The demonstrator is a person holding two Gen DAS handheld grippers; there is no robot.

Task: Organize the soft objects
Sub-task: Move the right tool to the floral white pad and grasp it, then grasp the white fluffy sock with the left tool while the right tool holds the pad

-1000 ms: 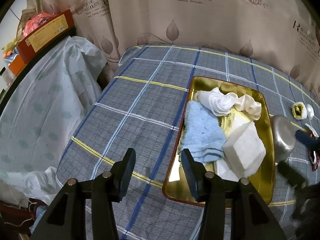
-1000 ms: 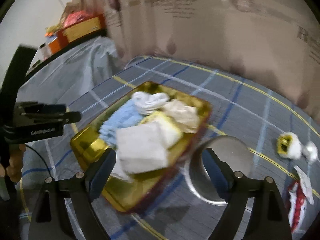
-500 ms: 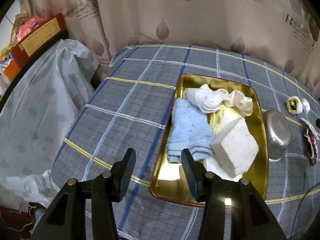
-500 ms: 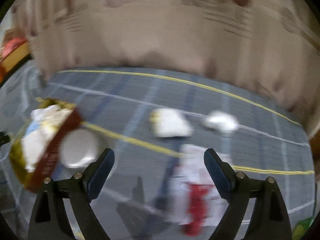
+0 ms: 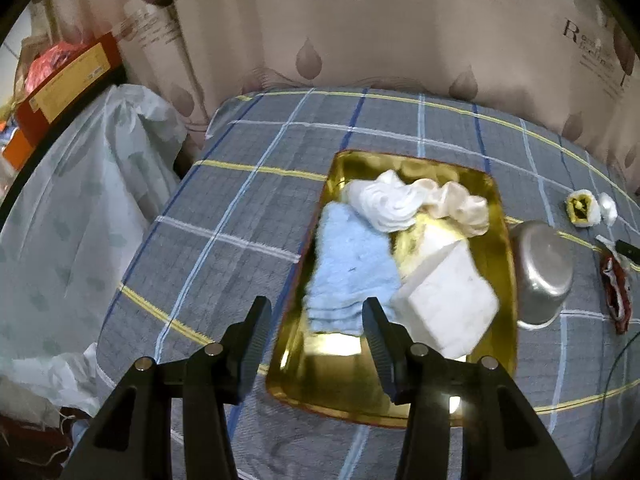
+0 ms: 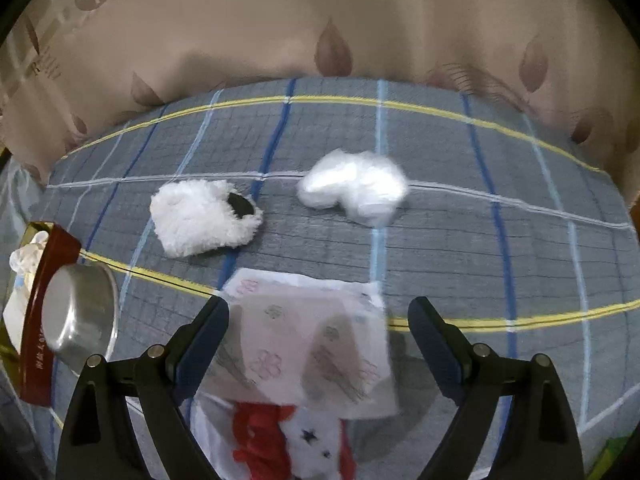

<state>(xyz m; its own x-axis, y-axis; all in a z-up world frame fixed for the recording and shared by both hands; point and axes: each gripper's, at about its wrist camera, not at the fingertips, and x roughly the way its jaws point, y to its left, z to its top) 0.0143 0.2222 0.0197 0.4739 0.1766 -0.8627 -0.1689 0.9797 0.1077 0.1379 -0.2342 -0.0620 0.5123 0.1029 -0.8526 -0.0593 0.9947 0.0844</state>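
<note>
Already a gold tray (image 5: 506, 280) on the plaid-covered table (image 5: 240, 216) holds a blue towel (image 5: 352, 268), white cloth (image 5: 384, 200), cream cloth (image 5: 460, 204) and white block (image 5: 448, 304). Left tongs (image 5: 316, 328) hover spread and empty above the tray's near edge. Beside the tray lies an overturned steel bowl (image 6: 76, 316). Right tongs (image 6: 318, 332), spread and empty, hang over a flowered cloth (image 6: 304, 340), with a fluffy slipper (image 6: 196, 220) and a white puff (image 6: 356, 188) beyond.
</note>
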